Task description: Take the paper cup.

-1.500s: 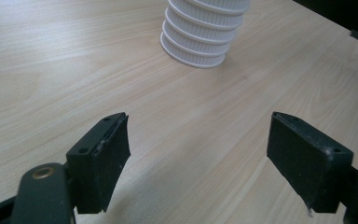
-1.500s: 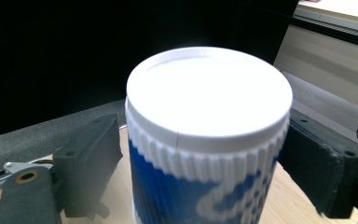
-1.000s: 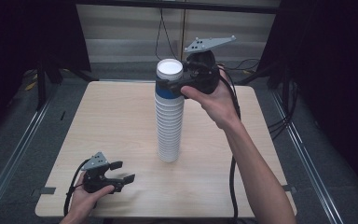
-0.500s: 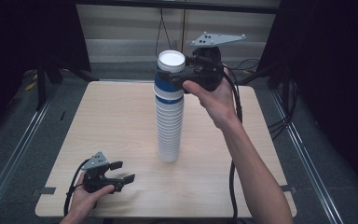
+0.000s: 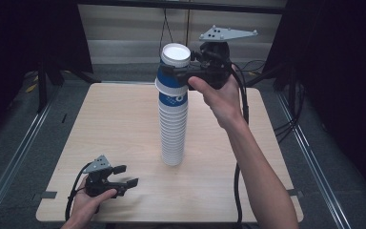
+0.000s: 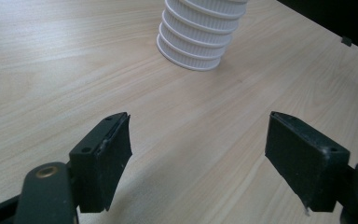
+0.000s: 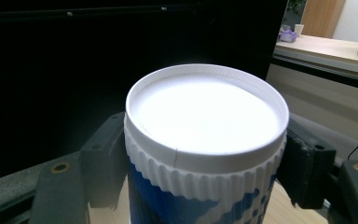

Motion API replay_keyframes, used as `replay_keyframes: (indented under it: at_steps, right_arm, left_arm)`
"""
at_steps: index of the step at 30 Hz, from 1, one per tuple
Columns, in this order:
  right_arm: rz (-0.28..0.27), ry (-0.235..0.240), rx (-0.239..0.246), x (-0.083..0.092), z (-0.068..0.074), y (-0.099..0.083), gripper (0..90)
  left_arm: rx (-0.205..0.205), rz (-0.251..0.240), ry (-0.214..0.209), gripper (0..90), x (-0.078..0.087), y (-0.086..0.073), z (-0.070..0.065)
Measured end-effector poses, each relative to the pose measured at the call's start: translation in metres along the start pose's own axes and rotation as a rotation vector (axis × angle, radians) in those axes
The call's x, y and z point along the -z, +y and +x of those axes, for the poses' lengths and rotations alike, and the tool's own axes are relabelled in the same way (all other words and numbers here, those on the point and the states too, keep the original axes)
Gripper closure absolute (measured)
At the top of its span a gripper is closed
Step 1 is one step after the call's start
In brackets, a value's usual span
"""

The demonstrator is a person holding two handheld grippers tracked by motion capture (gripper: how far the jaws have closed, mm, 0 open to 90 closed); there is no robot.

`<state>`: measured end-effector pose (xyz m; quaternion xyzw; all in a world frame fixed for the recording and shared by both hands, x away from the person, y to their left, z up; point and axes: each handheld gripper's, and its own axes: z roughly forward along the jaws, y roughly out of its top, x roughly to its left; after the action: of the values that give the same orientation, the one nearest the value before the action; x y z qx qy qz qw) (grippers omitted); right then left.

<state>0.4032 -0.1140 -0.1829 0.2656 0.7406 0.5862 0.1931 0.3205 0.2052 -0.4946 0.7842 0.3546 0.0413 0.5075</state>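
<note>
Nearest, left gripper (image 5: pixel 124 177): it rests low at the near left corner of the table (image 5: pixel 100 124), jaws released and wide with bare wood between them; parked there, it looks to be kept out of the way, though it faces the foot of the stack and could steady it if needed.
Middle, cup stack (image 5: pixel 173 138): a tall column of nested, upside-down ribbed white cups stands upright about mid-table, well apart from the left gripper; its rim base shows in the left gripper view (image 6: pixel 193 44).
Far and high, top cup (image 5: pixel 174 71): a blue-and-white cup, bottom up, sits tilted off the column's line, its rim flaring just above the cups below, so it seems partly lifted free.
Right gripper (image 5: pixel 176 72): held level at the stack's top, clenched on the top cup; the jaws have just been closing and its pads (image 7: pixel 100 158) press the ribbed band on both sides.
Why the side grip: pinching below the closed base likely lets one cup peel away without dragging the rest.
</note>
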Motion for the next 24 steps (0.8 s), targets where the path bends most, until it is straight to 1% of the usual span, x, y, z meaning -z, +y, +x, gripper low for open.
replay_keyframes:
  at_steps: [2, 4, 5, 11, 12, 18, 20, 24]
  right_arm:
    - [-0.015, 0.002, -0.008, 0.002, 0.0, 0.001, 27.5]
    - [-0.02, 0.01, -0.011, 0.002, -0.001, 0.002, 27.6]
    - [-0.031, 0.018, -0.015, 0.004, 0.0, 0.003, 27.6]
    - [-0.058, 0.008, -0.018, 0.007, 0.0, 0.006, 27.7]
    - [-0.069, 0.007, -0.015, 0.008, 0.0, 0.007, 27.7]
    - [-0.085, 0.009, -0.01, 0.012, 0.0, 0.01, 27.9]
    - [-0.104, 0.008, -0.002, 0.016, 0.003, 0.011, 27.9]
    - [-0.116, 0.007, 0.001, 0.018, 0.004, 0.013, 28.0]
  left_arm:
    - [0.002, 0.0, 0.001, 21.9, 0.0, 0.0, 0.0]
    - [0.001, -0.001, 0.002, 21.8, 0.0, 0.0, 0.0]
    - [0.002, 0.001, -0.002, 21.8, 0.0, 0.0, 0.0]
    - [0.002, 0.002, -0.005, 21.8, -0.001, 0.0, 0.0]
    - [0.003, 0.0, -0.005, 21.8, 0.0, 0.0, 0.0]
    - [0.005, 0.003, -0.007, 21.8, 0.0, 0.0, 0.0]
    - [0.011, 0.006, -0.01, 21.8, 0.0, 0.0, 0.0]
    - [0.007, 0.006, -0.008, 21.8, 0.0, 0.0, 0.0]
